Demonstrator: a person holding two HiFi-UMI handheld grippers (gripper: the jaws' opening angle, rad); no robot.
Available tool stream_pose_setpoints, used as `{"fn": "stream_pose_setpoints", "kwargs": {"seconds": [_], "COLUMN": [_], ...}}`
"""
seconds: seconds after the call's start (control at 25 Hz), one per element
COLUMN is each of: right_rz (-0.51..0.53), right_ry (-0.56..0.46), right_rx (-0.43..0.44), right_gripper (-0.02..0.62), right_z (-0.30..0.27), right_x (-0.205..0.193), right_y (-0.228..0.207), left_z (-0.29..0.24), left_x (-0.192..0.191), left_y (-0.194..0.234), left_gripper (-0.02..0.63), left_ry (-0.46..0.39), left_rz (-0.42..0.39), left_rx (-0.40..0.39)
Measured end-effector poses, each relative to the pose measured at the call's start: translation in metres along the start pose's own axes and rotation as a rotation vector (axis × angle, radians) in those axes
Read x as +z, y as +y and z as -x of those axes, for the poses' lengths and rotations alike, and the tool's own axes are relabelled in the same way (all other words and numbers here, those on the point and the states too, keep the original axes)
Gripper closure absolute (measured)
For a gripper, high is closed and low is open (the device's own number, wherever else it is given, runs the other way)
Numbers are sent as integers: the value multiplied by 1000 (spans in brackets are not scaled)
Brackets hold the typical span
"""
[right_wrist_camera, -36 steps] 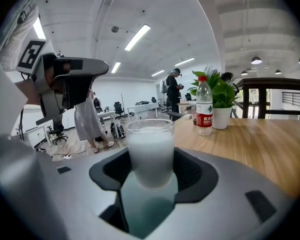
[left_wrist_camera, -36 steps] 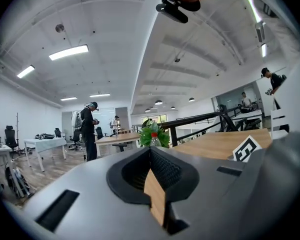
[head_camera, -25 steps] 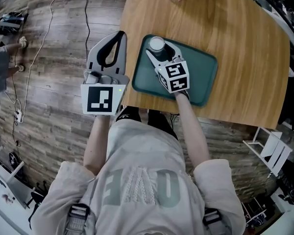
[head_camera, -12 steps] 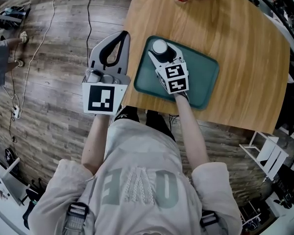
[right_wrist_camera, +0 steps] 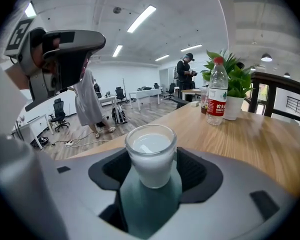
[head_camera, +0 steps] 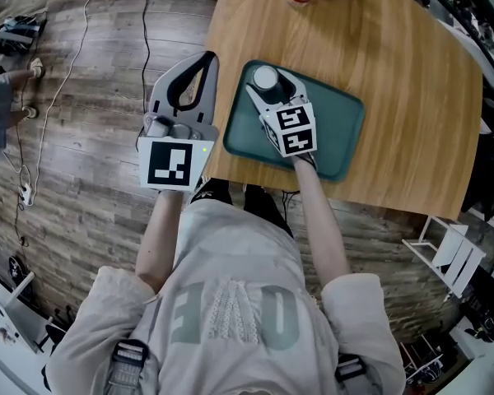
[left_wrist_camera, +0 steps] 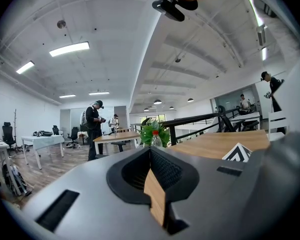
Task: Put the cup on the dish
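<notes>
A small glass cup (head_camera: 265, 76) with a white filling stands upright in the far left corner of the dark green dish (head_camera: 337, 130), a tray near the table's front edge. My right gripper (head_camera: 267, 84) reaches over the tray and is shut on the cup, one jaw on each side. In the right gripper view the cup (right_wrist_camera: 151, 154) sits between the pads with green tray under it; whether its base touches the tray I cannot tell. My left gripper (head_camera: 204, 58) hangs over the floor just left of the table, shut and holding nothing.
The round-cornered wooden table (head_camera: 395, 48) carries a red-labelled water bottle (right_wrist_camera: 216, 91) and a potted plant (right_wrist_camera: 232, 89) at its far edge. Cables (head_camera: 74, 48) lie on the wood floor to the left. A person (right_wrist_camera: 186, 74) stands farther back in the room.
The cup and both grippers keep their places; only the head camera has shifted slightly.
</notes>
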State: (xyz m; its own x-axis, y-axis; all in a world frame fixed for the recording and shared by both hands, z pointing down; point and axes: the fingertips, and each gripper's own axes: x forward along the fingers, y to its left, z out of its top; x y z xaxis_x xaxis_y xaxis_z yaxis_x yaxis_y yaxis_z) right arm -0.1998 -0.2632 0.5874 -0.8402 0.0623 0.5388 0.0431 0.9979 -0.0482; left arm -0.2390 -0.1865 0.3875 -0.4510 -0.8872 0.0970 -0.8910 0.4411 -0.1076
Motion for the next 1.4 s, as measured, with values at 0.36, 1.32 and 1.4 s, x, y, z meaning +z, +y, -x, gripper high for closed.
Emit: {"fn": "stream_pose_setpoints", "kwargs": {"seconds": [0.36, 1.32, 1.4], "right_rz": [10, -129, -128], "right_ry": [-113, -684, -666], "right_rx": [9, -543, -580], "right_gripper": [316, 575, 576], "right_z": [51, 302, 310], "right_x": [42, 164, 156], "right_y": [9, -20, -21], "left_z": [-2, 0, 2], "left_x": [22, 150, 150], "left_y": [-7, -97, -106], "left_gripper": [597, 597, 597], "left_ry": [-59, -354, -350], "left_rz": [-13, -53, -56], "left_rx": [-34, -286, -307]}}
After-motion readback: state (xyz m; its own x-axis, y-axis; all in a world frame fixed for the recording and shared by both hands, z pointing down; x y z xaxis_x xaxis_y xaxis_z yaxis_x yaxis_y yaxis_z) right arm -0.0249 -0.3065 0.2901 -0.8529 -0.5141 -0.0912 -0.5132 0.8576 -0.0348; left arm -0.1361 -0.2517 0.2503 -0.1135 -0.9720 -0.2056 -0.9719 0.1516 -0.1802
